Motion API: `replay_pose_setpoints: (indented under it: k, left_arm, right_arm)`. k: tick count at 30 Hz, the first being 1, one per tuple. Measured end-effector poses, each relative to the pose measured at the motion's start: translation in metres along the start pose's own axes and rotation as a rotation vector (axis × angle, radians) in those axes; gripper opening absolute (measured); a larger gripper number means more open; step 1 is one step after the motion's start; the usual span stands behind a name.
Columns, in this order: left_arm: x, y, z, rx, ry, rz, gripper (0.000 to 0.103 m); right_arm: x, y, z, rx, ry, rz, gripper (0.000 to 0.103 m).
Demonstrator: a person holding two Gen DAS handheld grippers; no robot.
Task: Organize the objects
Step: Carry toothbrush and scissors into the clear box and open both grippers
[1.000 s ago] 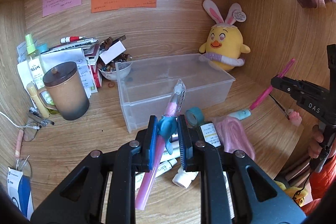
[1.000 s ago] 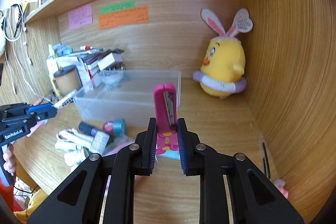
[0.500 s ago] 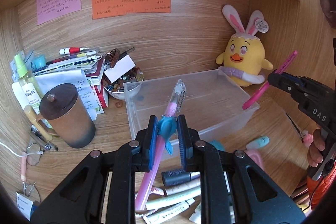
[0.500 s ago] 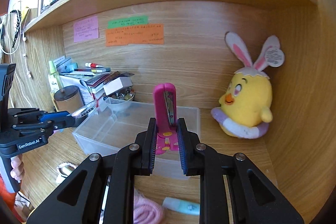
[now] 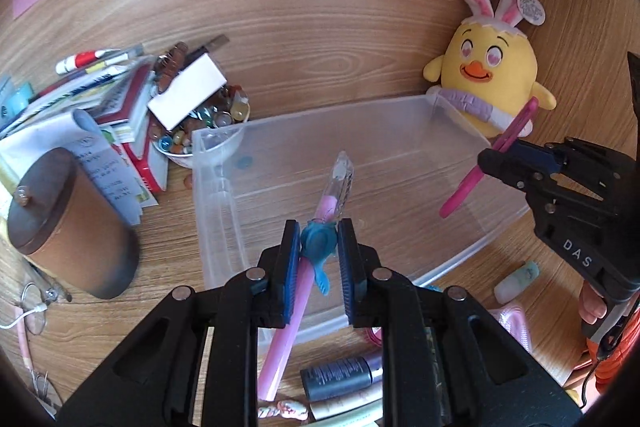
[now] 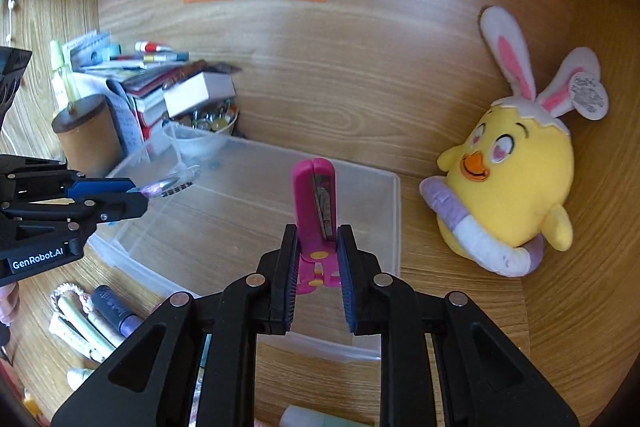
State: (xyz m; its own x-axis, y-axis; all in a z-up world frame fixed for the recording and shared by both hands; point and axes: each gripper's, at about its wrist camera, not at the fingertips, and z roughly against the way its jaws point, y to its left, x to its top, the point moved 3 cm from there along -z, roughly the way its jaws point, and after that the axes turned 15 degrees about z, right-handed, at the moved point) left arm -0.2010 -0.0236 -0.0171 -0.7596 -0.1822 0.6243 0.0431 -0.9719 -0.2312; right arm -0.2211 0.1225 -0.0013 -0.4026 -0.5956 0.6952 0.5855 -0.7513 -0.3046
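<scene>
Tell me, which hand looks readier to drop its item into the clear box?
Probably the left: the left gripper holds its pink pen above the clear box interior, while the right gripper's pink scissors hover nearer the rim.

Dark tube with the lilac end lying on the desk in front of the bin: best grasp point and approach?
Grip the dark tube mid-barrel, coming from straight above, jaws across its width. It lies flat on the desk, its long axis roughly parallel to the clear bin's front wall. Cream tubes crowd one long side, so that finger has little room. Both grippers are loaded now.
</scene>
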Motion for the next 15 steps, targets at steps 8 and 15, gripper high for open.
replay_pose_setpoints:
  k: [8,15]
  left_arm:
    - [0.004,-0.004,-0.017,-0.004,0.039,-0.027,0.018]
    - [0.006,-0.002,-0.016,0.000,0.040,-0.031,0.020]
  right_arm:
    - [0.013,0.017,-0.032,0.043,0.049,0.056,0.017]
    - [0.024,0.026,-0.044,0.112,0.071,0.062,0.017]
